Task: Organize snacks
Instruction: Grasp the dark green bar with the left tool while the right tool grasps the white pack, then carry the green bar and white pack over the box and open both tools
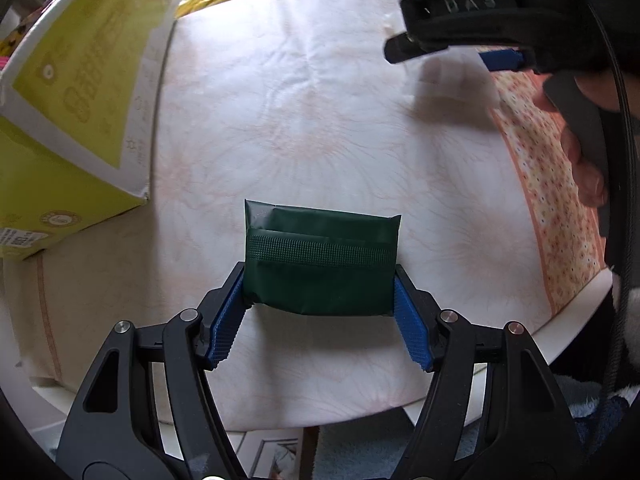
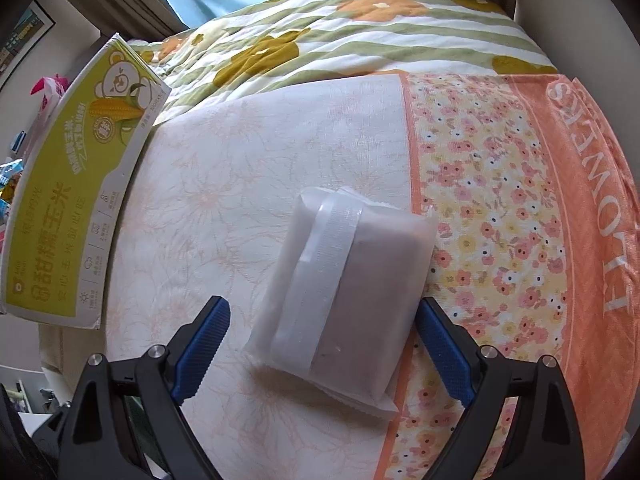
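From the left wrist camera, I see my left gripper [image 1: 320, 304] clamped on a dark green snack packet [image 1: 320, 260], both blue pads [image 1: 228, 324] pressed against its short sides, the packet's sealed seam running across it from left to right. The packet sits over a pale cloth with faint peach flower outlines [image 1: 304, 120], near the middle of the view. To the far left stands a yellow-green and white carton [image 1: 76, 92], tilted, one corner pointing down toward the cloth. At the far right, my right gripper [image 1: 452, 36] enters from the side, black, with a strip of blue pad showing behind it; from this angle I cannot tell how its jaws stand. From the right wrist camera, that same right gripper [image 2: 320, 348] has its jaws apart, straddling a translucent white snack packet [image 2: 344, 292] that lies on the cloth [image 2: 224, 208], a wide seam strip running along its length. The right pad [image 2: 440, 352] sits just beside the packet's edge; the left pad [image 2: 200, 348] stands clear of it. The white packet lies at the border where the pale cloth meets an orange floral band [image 2: 500, 240]. The carton [image 2: 80, 200] rests at the left, printed with a bear and corn. A striped quilt with orange and olive bears [image 2: 340, 28] fills the far side.
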{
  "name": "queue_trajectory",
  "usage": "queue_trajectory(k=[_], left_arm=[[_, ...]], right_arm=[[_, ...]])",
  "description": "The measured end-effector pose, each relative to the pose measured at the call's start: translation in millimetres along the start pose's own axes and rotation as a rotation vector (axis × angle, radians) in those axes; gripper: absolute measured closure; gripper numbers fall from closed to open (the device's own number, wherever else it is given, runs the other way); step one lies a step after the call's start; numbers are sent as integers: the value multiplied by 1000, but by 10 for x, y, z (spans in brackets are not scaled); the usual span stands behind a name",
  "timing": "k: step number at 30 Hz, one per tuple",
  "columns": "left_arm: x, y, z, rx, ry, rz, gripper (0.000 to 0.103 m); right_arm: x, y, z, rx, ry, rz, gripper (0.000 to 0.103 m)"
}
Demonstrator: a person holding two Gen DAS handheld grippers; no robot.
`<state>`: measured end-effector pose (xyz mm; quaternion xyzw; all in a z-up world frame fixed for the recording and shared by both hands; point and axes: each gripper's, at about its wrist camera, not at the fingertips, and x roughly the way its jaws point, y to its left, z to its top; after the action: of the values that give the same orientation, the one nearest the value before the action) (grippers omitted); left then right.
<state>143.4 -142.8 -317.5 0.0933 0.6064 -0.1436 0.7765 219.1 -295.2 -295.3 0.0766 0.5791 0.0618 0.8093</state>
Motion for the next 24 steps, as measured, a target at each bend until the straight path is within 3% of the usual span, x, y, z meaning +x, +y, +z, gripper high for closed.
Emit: queue_trajectory(k=[4, 6, 13, 18, 24], left_arm=[[-4, 95, 104, -27, -8, 7, 38], [-26, 110, 116, -33, -14, 10, 38], [-129, 150, 131, -46, -29, 16, 38], [-314, 115, 106, -61, -64, 29, 38], [-768, 127, 215, -92, -163, 53, 38]], right_arm=[[41, 72, 37, -20, -14, -64, 20], [41, 77, 46, -43, -24, -109, 36], [-55, -3, 47, -42, -27, -61, 41], [-378, 11, -48, -49, -54, -39, 42], [-944, 86, -53, -99, -105, 8, 42]])
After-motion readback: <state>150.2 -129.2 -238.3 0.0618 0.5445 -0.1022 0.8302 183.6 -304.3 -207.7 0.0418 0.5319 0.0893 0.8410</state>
